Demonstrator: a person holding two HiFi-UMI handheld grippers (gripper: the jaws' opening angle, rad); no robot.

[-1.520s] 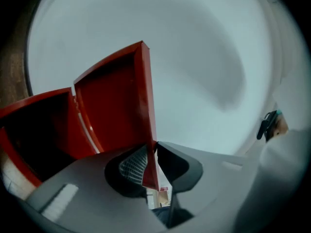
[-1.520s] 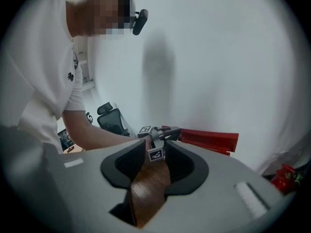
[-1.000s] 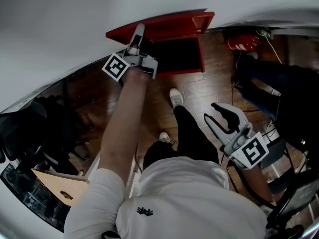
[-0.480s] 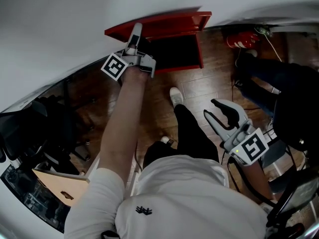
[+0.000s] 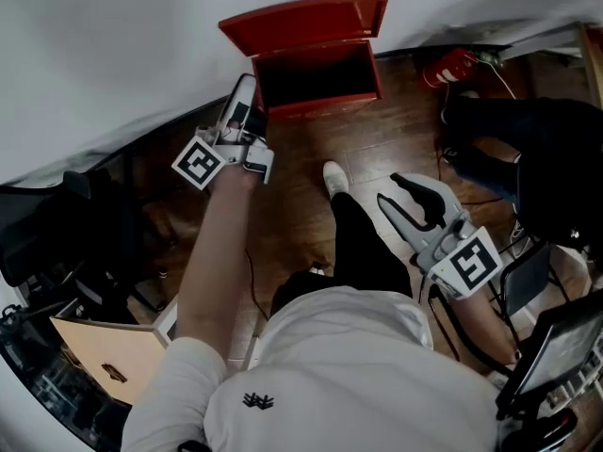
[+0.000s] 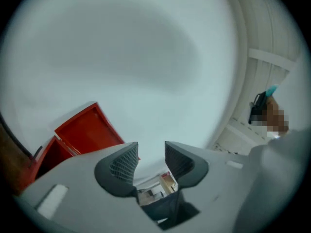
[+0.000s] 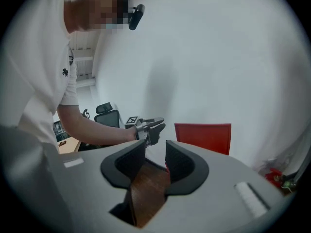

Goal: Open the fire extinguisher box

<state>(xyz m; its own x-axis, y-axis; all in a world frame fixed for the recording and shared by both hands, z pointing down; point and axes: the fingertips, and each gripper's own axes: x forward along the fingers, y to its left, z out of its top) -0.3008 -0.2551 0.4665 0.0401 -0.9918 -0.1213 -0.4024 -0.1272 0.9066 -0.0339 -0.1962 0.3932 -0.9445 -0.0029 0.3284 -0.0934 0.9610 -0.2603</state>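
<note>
The red fire extinguisher box (image 5: 316, 75) stands on the wood floor by the white wall, and its lid (image 5: 306, 24) is swung up against that wall. My left gripper (image 5: 243, 92) hovers just left of the box's front corner, clear of the lid. Its jaws are opening and nothing lies between them. The left gripper view shows the box (image 6: 85, 132) low at the left, behind the left gripper (image 6: 148, 160). My right gripper (image 5: 396, 191) hangs open and empty near my right knee. Past the right gripper (image 7: 155, 160), the raised lid (image 7: 204, 136) and the left gripper (image 7: 151, 126) are in view.
A red fire extinguisher (image 5: 450, 66) lies on the floor right of the box. Another person in dark trousers (image 5: 528, 135) is at the far right. Black office chairs (image 5: 57, 229) and a pale wooden desk (image 5: 104, 361) crowd the left side. My own shoe (image 5: 334, 177) points toward the box.
The left gripper has let go of the lid's left edge and drawn back down and left. Its jaws went from shut to spread. The lid now stands more upright.
</note>
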